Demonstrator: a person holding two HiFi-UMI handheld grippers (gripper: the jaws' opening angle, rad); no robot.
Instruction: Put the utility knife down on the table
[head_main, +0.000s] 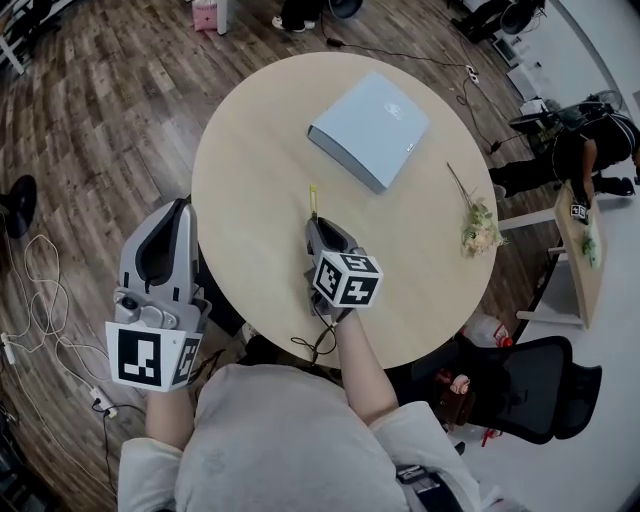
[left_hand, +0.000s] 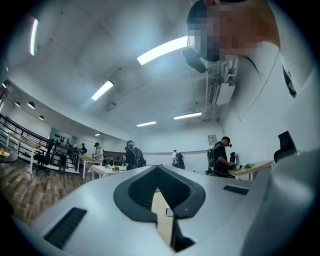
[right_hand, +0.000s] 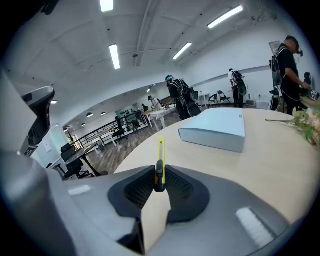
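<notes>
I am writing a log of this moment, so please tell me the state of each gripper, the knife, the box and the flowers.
left gripper: shut, empty, held beside the table.
right gripper: shut on the utility knife.
utility knife: clamped between the jaws, yellow end sticking out forward, not yet released.
box: closed, lying flat on the table.
flowers: lying on the table near its edge.

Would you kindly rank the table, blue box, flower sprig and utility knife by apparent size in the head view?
1. table
2. blue box
3. flower sprig
4. utility knife, though only its yellow tip shows beyond the right gripper
</notes>
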